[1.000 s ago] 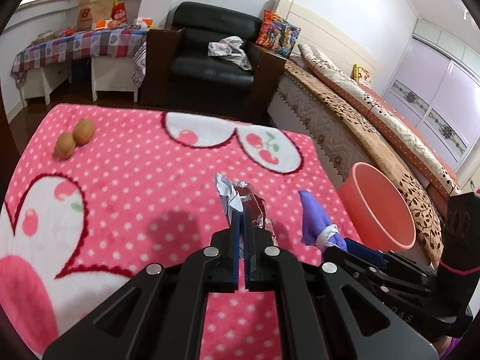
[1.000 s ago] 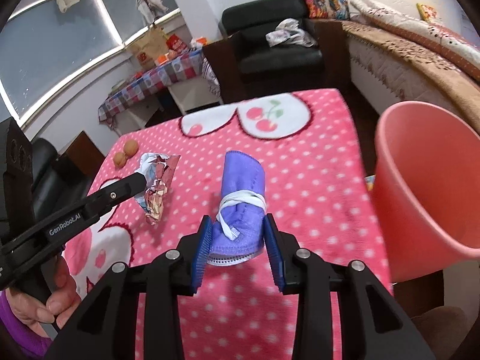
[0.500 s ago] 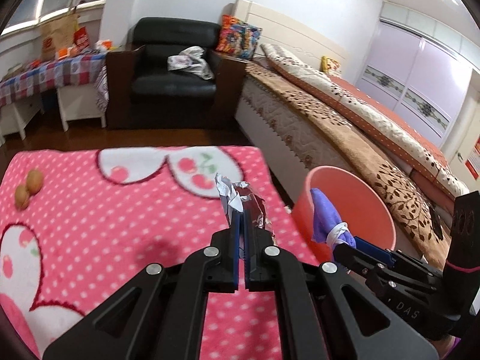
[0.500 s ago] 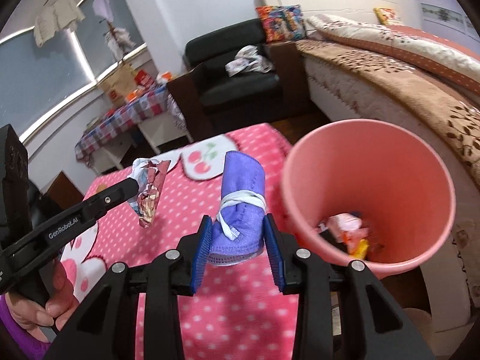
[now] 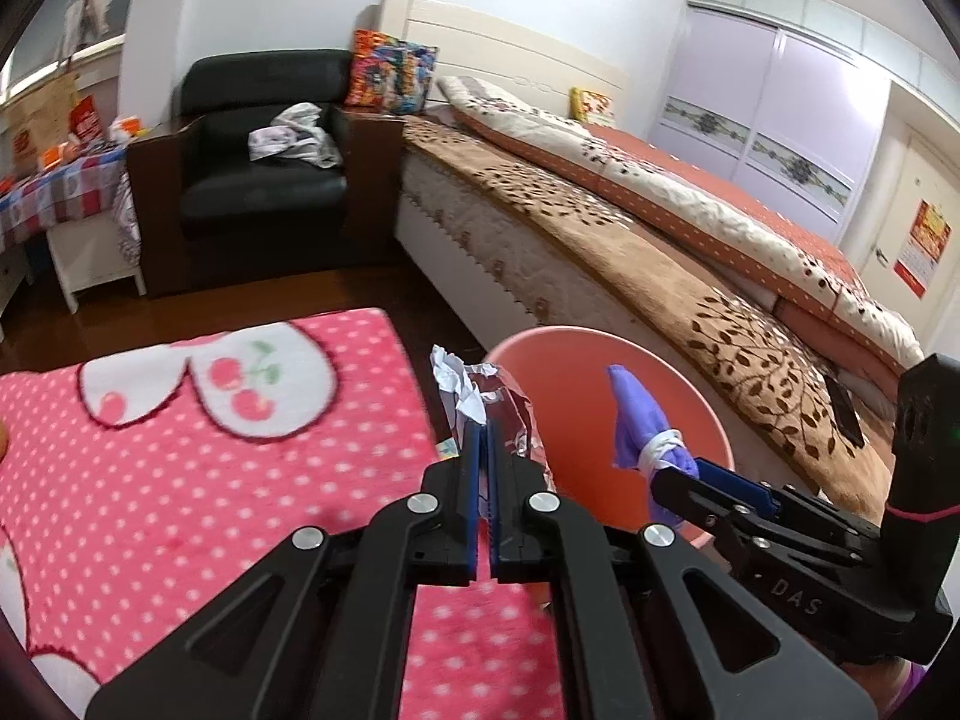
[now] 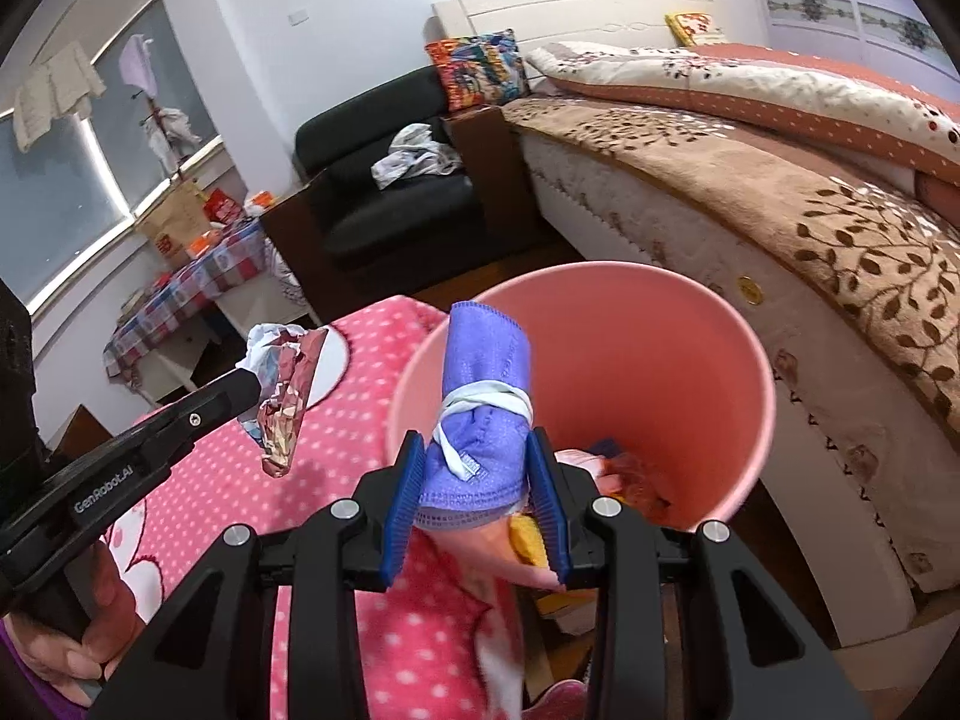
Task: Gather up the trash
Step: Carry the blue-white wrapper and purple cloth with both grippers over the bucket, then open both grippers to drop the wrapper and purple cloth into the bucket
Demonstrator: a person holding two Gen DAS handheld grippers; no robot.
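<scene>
A crumpled foil wrapper (image 5: 489,405) is pinched between the closed jaws of the left gripper (image 5: 483,444), at the near rim of a pink bin (image 6: 708,354). A purple cloth bundle (image 6: 480,414) tied with white string is clamped in the right gripper (image 6: 474,480) over the bin's mouth. Other scraps are seen inside the bin, beside the pink dotted blanket (image 5: 180,468).

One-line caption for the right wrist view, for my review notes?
Right tongs hold a rolled purple cloth over the pink bin; left tongs carry a foil wrapper alongside.
</scene>
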